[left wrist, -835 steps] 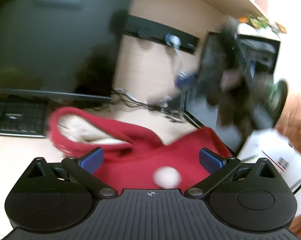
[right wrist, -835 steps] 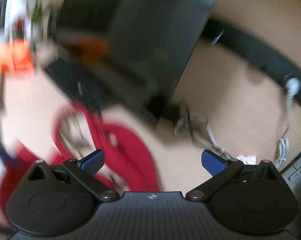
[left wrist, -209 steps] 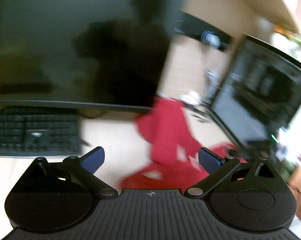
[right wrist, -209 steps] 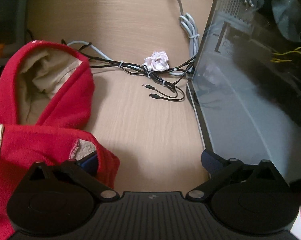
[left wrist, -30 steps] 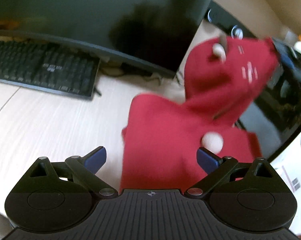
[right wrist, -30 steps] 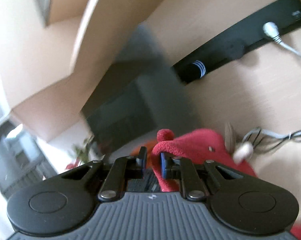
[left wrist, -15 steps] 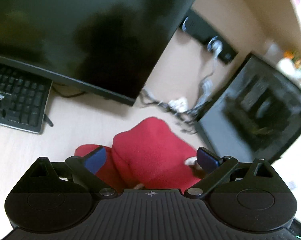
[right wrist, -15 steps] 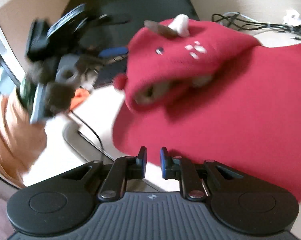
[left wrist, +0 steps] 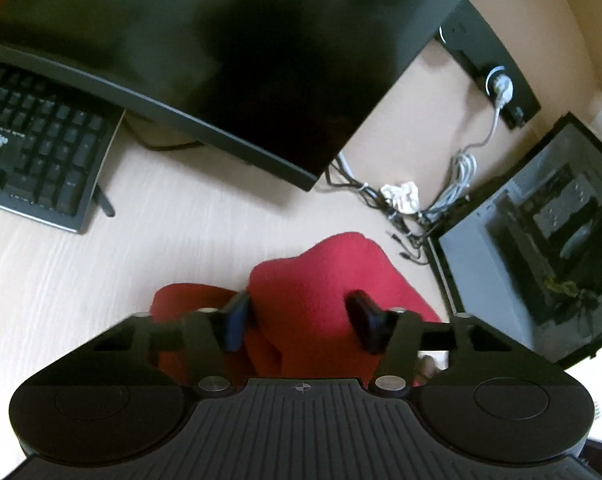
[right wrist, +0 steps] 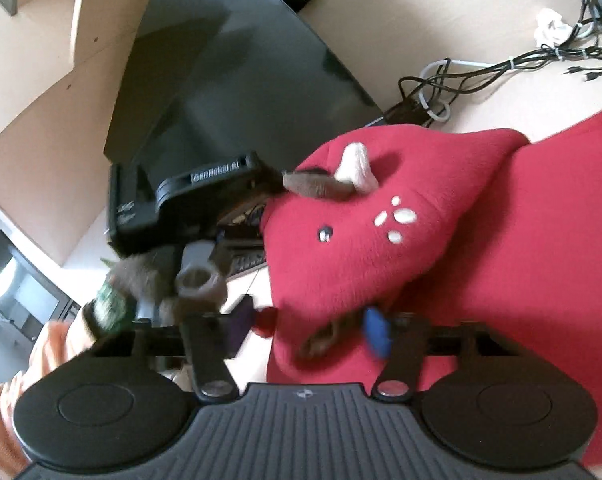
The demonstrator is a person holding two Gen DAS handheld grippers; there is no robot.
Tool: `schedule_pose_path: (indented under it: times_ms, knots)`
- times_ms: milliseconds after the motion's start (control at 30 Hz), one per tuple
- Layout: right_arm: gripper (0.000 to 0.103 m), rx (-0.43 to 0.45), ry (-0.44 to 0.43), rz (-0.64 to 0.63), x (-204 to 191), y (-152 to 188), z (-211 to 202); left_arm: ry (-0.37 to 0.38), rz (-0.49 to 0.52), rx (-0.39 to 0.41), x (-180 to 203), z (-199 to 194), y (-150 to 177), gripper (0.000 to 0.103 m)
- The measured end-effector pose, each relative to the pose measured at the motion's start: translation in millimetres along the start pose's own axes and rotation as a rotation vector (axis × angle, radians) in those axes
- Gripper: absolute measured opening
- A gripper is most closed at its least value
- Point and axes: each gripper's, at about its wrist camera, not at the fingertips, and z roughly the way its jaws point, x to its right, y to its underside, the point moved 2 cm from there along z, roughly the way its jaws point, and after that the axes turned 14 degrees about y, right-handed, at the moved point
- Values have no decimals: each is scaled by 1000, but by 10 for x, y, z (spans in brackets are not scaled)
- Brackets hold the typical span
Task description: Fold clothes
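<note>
Between left tongs [left wrist: 299,320], parted, red hooded garment [left wrist: 333,280], right tongs [right wrist: 307,330] parted over its hood [right wrist: 365,232]

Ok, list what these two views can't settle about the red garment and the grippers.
- Left wrist view: the red garment runs under the left gripper; its near half is hidden.
- Right wrist view: the right gripper is motion-blurred; whether its fingers pinch the hood edge is unclear.
- Right wrist view: the garment's right side is cut off by the frame edge.
</note>
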Motion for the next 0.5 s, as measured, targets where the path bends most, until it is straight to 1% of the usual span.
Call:
schedule_pose_path:
  times_ms: [33, 67, 100, 167, 267, 400, 500]
  knots:
    - [25, -5, -3, 15, 0, -31, 71, -2, 18, -1, 35, -1, 11, 43]
    - [21, -4, -9, 24, 5, -51, 89, 0, 37, -2, 76, -5, 22, 35]
    - [20, 3, -12, 17, 7, -73, 75, 3, 51, -1, 113, -13, 25, 32]
    - [19, 26, -10, -16, 1, -133, 0, 16, 74, 7, 192, -54, 32, 31]
    - [17, 73, 0, -50, 55, -253, -245, 34, 87, 18, 348, -96, 35, 31]
    - [17, 145, 33, -75, 194, -438, -628, 78, 104, 20, 542, -162, 156, 31]
    - [17, 170, 68, -86, 339, -477, -829, 112, 118, 20, 685, -212, 257, 31]
